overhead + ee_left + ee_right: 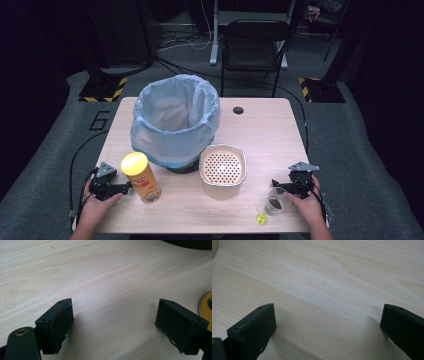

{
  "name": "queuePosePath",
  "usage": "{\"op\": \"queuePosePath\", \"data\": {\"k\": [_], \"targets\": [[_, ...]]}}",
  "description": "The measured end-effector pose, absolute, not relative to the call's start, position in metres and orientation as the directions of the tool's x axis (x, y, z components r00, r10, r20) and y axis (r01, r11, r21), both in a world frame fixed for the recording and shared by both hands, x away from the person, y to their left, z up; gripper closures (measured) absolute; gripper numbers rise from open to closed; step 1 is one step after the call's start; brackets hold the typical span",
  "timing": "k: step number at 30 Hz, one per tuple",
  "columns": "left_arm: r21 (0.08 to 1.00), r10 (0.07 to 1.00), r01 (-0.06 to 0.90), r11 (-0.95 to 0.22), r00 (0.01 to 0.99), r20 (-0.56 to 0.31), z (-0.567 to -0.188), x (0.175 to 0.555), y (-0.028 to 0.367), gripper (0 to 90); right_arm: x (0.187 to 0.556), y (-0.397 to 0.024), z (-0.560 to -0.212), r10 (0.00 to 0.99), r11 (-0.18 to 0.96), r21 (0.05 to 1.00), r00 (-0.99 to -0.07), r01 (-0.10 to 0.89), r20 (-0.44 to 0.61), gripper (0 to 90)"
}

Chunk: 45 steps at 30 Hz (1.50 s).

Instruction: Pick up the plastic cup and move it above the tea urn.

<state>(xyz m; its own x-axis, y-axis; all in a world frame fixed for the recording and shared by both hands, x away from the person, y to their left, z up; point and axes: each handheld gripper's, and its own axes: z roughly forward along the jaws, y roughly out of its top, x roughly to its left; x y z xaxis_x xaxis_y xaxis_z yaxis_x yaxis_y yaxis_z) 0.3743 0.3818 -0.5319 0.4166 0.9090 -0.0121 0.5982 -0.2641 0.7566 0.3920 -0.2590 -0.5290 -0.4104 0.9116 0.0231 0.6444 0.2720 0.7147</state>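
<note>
My left gripper (107,182) rests on the table's front left, just left of a yellow-lidded snack can (141,177) that stands upright. In the left gripper view its jaws (115,322) stand wide apart over bare wood, with the can's base (206,306) at the right edge. My right gripper (295,182) rests at the front right, beside a clear plastic cup (276,201) with something dark inside. In the right gripper view my own gripper (328,325) stands open with only wood between the jaws.
A bin lined with a blue bag (175,119) stands at the table's middle back. A beige perforated container (223,169) sits in front of it. A small yellow object (261,218) lies near the front edge. A chair (252,45) stands beyond the wooden table (270,130).
</note>
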Motion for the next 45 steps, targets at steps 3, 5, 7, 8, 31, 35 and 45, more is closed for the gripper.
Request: {"op": "queuePosePath", "data": {"k": [3, 5, 7, 8, 31, 35, 45], "targets": [[0.755, 0.909, 0.600, -0.266, 0.418, -0.012, -0.532, 0.374, 0.382, 14.3, 0.392, -0.259, -0.529, 0.911, 0.275, 0.715, -0.412, 0.643, 0.021, 0.0], [0.756, 0.909, 0.599, -0.265, 0.417, -0.012, -0.532, 0.374, 0.382, 14.3, 0.392, -0.259, -0.529, 0.911, 0.279, 0.717, -0.412, 0.638, 0.012, 0.0], [0.755, 0.909, 0.600, -0.264, 0.417, -0.012, -0.532, 0.374, 0.382, 14.3, 0.391, -0.260, -0.529, 0.905, 0.290, 0.718, -0.426, 0.633, 0.010, 0.0], [0.755, 0.909, 0.600, -0.265, 0.417, -0.012, -0.532, 0.374, 0.382, 14.3, 0.391, -0.261, -0.529, 0.905, 0.290, 0.718, -0.426, 0.633, 0.010, 0.0], [0.747, 0.907, 0.608, -0.270, 0.421, -0.015, -0.531, 0.373, 0.383, 14.2, 0.381, -0.281, -0.506, 0.914, 0.231, 0.762, -0.403, 0.605, 0.043, 32.6], [0.743, 0.906, 0.611, -0.274, 0.424, -0.015, -0.531, 0.373, 0.383, 14.2, 0.377, -0.284, -0.492, 0.911, 0.226, 0.762, -0.409, 0.606, 0.056, 34.6], [0.751, 0.908, 0.603, -0.268, 0.419, -0.013, -0.531, 0.373, 0.382, 14.2, 0.353, -0.289, -0.463, 0.892, 0.253, 0.789, -0.451, 0.559, 0.034, 35.4]]}}
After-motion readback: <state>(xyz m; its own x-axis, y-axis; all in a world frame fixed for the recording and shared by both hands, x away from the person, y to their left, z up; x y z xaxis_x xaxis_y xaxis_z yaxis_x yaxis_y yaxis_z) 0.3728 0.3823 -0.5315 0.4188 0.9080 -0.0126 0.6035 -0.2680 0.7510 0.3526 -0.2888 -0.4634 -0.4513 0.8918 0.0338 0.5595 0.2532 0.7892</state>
